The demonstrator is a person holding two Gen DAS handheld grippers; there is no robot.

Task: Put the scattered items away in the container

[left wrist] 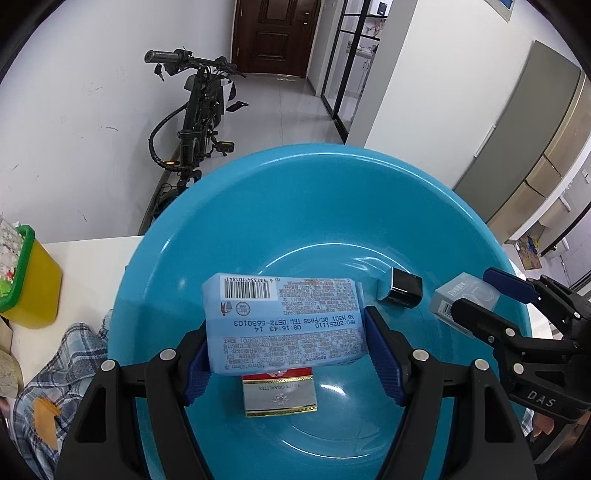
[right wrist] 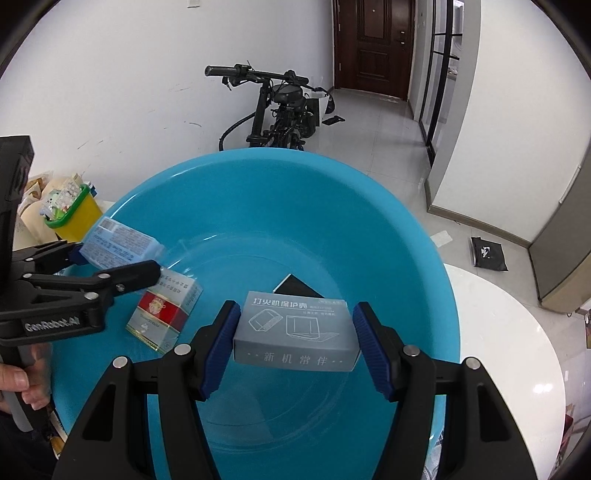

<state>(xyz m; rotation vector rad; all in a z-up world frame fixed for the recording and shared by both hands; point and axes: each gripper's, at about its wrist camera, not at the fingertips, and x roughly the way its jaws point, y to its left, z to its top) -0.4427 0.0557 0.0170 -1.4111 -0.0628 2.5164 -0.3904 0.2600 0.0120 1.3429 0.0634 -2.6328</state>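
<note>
On my left gripper (left wrist: 286,354) both blue pads are clamped against the sides of a light blue tissue pack (left wrist: 282,321), which hangs barcode side up over the near part of the blue basin (left wrist: 177,236). On my right gripper (right wrist: 295,350) the pads are likewise pressed onto the ends of a grey lighter-case box (right wrist: 295,332), its printed face up, held above the basin floor. Directly below the tissue pack, a red, white and gold cigarette pack (left wrist: 279,395) lies flat on the basin bottom; in the right wrist view it sits left of the grey box, partly under the left gripper's fingers. A little farther in, a small black box (left wrist: 402,291) rests on the basin floor, showing just behind the grey box from the right wrist camera. All four items are therefore inside the basin's outline, two lying in it and two suspended over it in the tools. A hand (right wrist: 26,387) grips the left tool's handle at the left edge of the right wrist view. The basin stands on a white table (right wrist: 509,332). To its left on the table I see a yellow bin with a green rim (left wrist: 31,280) and a plaid cloth (left wrist: 70,365). Beyond the table, a black electric bicycle (left wrist: 199,118) leans at the white wall, and a dark wooden door (left wrist: 275,35) closes off the far corridor.
</note>
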